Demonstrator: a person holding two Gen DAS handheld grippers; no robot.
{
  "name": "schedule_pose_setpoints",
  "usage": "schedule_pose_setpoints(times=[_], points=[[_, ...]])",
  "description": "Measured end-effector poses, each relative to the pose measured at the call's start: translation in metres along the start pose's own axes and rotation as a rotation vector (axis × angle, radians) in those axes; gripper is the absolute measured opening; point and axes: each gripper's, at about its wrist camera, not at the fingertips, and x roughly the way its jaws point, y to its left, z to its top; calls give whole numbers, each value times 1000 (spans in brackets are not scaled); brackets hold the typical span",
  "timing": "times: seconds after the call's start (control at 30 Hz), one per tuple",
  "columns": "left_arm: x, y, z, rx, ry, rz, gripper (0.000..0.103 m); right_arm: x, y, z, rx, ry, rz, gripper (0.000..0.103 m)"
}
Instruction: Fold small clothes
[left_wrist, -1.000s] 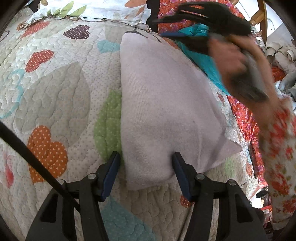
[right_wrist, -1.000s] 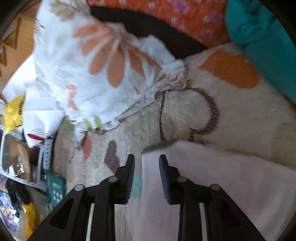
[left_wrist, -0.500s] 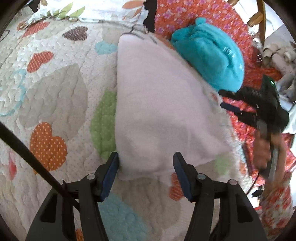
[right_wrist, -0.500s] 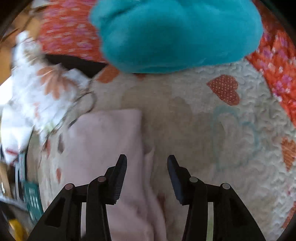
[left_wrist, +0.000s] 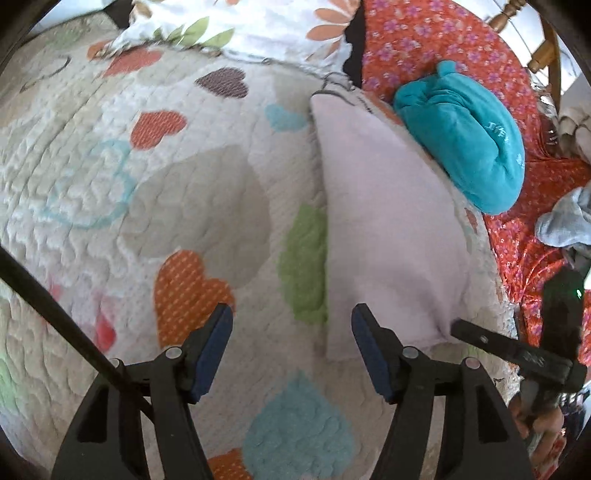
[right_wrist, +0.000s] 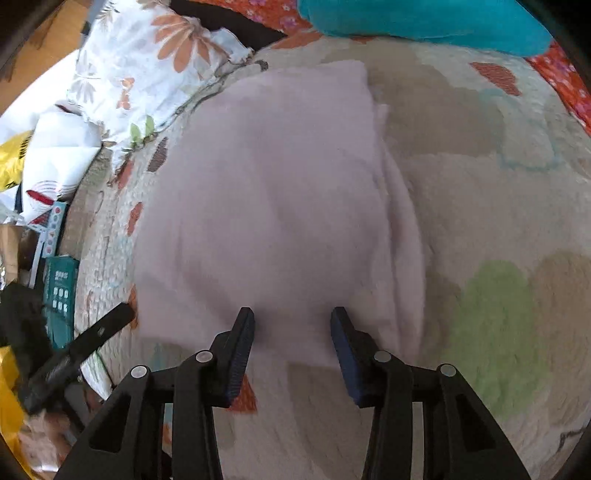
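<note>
A pale pink folded cloth lies flat on the heart-patterned quilt. My left gripper is open and empty, just off the cloth's near left corner. My right gripper is open and empty at the cloth's near edge, fingers on either side of the edge's middle. The right gripper also shows in the left wrist view, low at the right by the cloth's near right corner. The left gripper shows at the left edge of the right wrist view.
A rolled teal garment lies beyond the cloth on an orange floral sheet. A white floral pillowcase sits at the quilt's far side. A grey garment lies at the right. Boxes and bags are beside the bed.
My right gripper came back from the cloth's far end to its near edge and opened wider. My left gripper shifted left, off the cloth's near corner.
</note>
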Motion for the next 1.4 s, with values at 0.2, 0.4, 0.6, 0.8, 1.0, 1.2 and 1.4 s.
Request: schedule_pose_setpoints(times=[0.2, 0.4, 0.6, 0.8, 1.0, 1.2, 1.4], points=[[-21, 25, 6, -71, -60, 31, 66, -41, 32, 2, -74, -119, 80, 47], [-33, 62, 18, -207, -109, 47, 66, -9, 66, 30, -10, -92, 367, 47], [-43, 73, 20, -247, -121, 11, 66, 86, 67, 8, 164, 132, 544, 45], [-50, 71, 16, -230, -127, 1, 68, 62, 74, -29, 20, 183, 416, 50], [-37, 66, 11, -207, -99, 37, 69, 9, 73, -5, -43, -10, 422, 50], [-14, 53, 0, -137, -43, 98, 69, 43, 36, 25, 93, 48, 202, 47], [-4, 36, -11, -16, -54, 184, 79, -2, 22, 10, -4, -53, 121, 49]])
